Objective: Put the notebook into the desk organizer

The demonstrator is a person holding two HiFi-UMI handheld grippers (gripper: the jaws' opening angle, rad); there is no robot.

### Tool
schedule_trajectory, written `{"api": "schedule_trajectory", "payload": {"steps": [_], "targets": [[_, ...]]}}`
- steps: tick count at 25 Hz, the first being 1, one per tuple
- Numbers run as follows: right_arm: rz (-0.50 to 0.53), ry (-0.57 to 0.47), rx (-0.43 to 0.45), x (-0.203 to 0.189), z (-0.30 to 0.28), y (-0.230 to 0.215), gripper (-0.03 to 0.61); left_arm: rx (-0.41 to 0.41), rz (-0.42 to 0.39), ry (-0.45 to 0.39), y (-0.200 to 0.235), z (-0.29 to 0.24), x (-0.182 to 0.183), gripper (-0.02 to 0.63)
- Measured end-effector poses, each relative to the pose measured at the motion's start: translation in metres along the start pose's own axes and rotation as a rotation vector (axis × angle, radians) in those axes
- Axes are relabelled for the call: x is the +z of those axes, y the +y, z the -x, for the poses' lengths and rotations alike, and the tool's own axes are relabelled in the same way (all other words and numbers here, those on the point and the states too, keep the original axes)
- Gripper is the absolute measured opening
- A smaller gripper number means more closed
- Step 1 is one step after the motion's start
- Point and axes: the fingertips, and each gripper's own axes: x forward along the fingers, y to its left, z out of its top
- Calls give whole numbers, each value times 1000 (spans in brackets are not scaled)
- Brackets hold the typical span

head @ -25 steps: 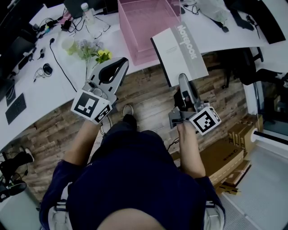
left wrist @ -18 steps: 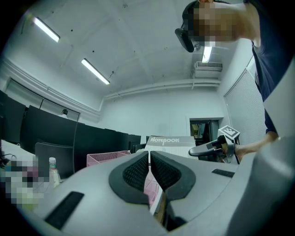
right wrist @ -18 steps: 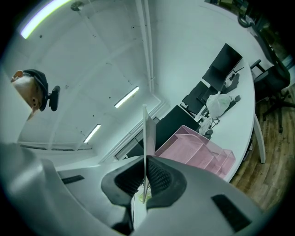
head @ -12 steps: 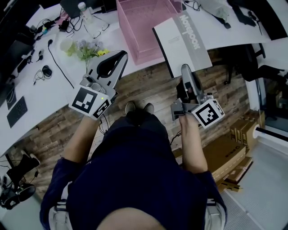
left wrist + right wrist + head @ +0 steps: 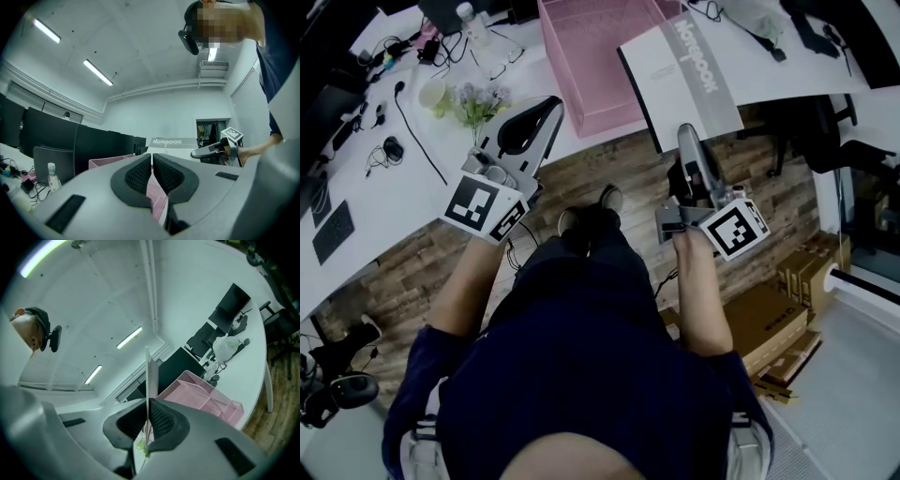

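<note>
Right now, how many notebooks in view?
1: the notebook, clamped in the right gripper, held just right of the pink desk organizer. More could be hidden off-frame.

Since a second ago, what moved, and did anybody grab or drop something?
The right gripper carried the notebook a little forward, further over the desk edge by the pink desk organizer. The left gripper edged forward too, and the person's feet stepped closer. Nothing was grabbed or dropped: the right gripper stays shut on the notebook, the left stays shut and empty. The organizer has not moved.
</note>
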Motion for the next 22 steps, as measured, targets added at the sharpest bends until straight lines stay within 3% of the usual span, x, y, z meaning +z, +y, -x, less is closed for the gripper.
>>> {"api": "schedule_trajectory", "payload": {"steps": [22], "targets": [[-45,69,4,12,-58,-79,12,65,1,47,27,-78,-12,38]]}}
